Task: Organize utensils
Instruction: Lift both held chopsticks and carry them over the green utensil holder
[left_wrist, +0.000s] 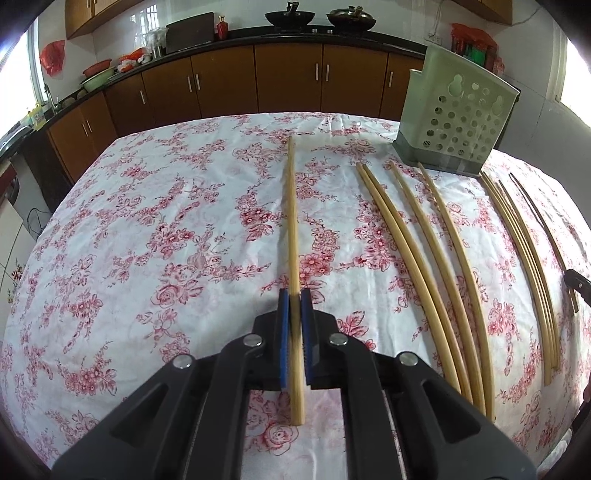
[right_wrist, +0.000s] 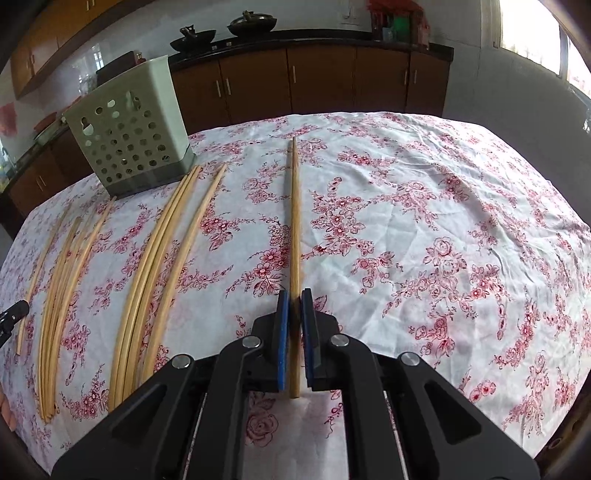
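Observation:
My left gripper (left_wrist: 294, 295) is shut on a pale wooden chopstick (left_wrist: 293, 221) that points away over the floral tablecloth (left_wrist: 166, 221). My right gripper (right_wrist: 294, 295) is shut on a darker wooden chopstick (right_wrist: 294, 214), held the same way. I cannot tell whether either stick touches the cloth. Several loose chopsticks (left_wrist: 417, 258) lie in rows to the right of the left gripper, and the same kind of chopsticks (right_wrist: 159, 266) lie to the left of the right gripper. A green perforated utensil holder (left_wrist: 458, 125) (right_wrist: 129, 144) stands upright at their far ends.
Brown kitchen cabinets (left_wrist: 258, 77) with a black countertop run behind the table, with woks (left_wrist: 291, 16) on top. The other gripper's black tip (left_wrist: 578, 282) (right_wrist: 14, 312) shows at the frame edge in each view. Bare cloth (right_wrist: 443, 221) lies to the right.

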